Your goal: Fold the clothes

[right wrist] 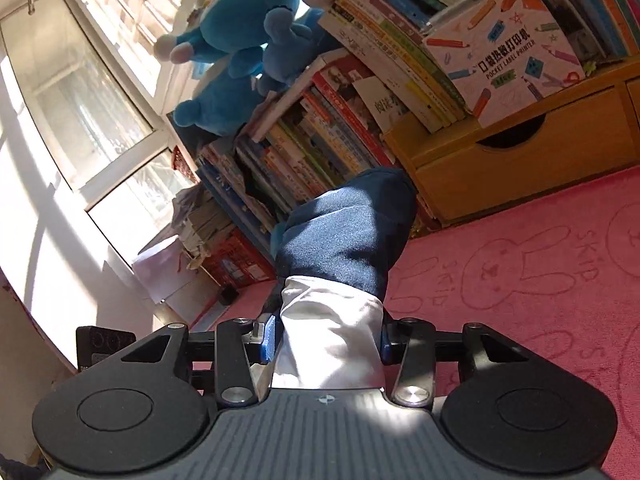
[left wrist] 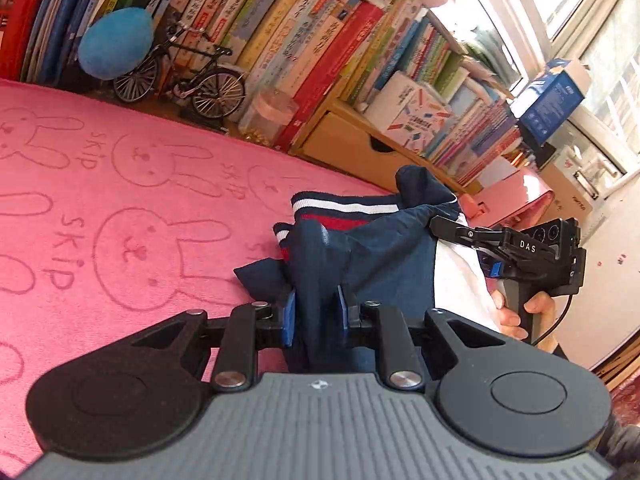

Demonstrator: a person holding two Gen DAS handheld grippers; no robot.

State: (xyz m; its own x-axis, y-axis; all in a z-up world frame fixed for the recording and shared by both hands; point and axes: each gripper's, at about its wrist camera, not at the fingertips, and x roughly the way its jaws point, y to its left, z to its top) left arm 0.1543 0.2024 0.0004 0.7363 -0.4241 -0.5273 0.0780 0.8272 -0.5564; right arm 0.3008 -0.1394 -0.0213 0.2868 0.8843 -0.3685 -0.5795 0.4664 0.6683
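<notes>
A navy and white garment (left wrist: 384, 248) with red and white striped trim is bunched and lifted over the pink rabbit-print towel (left wrist: 120, 208). My left gripper (left wrist: 316, 312) is shut on a navy fold of it. My right gripper (right wrist: 326, 334) is shut on the white and navy part (right wrist: 340, 240) of the same garment, which stands up between the blue pads (right wrist: 269, 338). The right gripper also shows in the left wrist view (left wrist: 516, 248), held by a hand at the garment's right side.
A bookshelf full of books (left wrist: 320, 48) runs behind the towel, with a wooden drawer unit (right wrist: 520, 160). A model bicycle (left wrist: 180, 76) and a blue plush egg (left wrist: 116, 42) stand at the towel's far edge. Blue plush toys (right wrist: 248, 40) sit by the windows.
</notes>
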